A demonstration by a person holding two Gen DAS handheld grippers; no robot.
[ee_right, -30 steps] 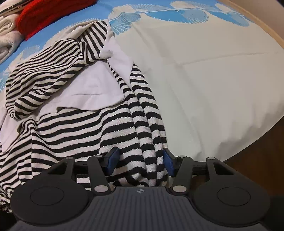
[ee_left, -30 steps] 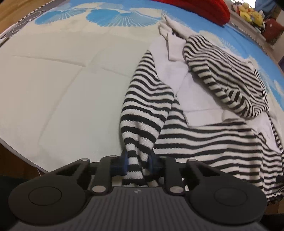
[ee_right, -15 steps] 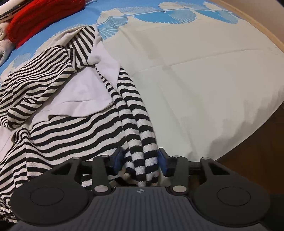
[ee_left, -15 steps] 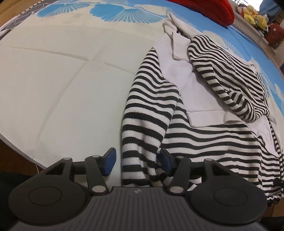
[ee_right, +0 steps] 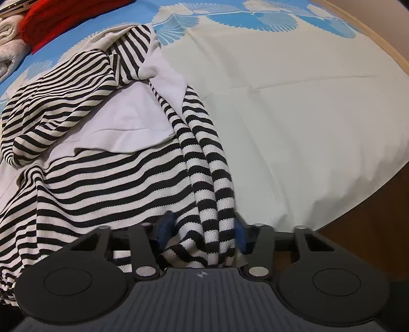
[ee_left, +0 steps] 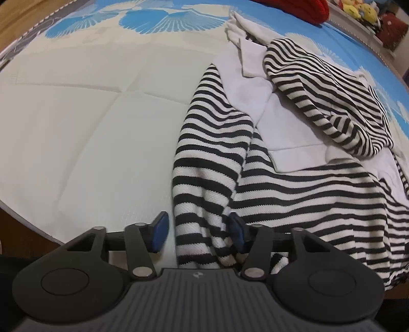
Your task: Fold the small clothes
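Striped clothing is spread over a pale bedcover [ee_left: 84,122] with blue shell prints along its upper edge. In the left wrist view, the striped garment [ee_left: 306,194] fills the right half of the frame, and one of its sleeves [ee_left: 204,163] runs down toward the bottom centre. The left gripper [ee_left: 196,233] has just been closing, yet its jaws are seen parted: the right pad touches the sleeve, while a strip of bedcover shows between the left pad and the cloth. In the right wrist view, the other sleeve [ee_right: 214,184], bunched into narrow rolls, descends from centre frame into the right gripper [ee_right: 202,231], whose jaws have just been closing and are pressed against it on both sides. A red fabric [ee_right: 58,18] is seen at upper left.
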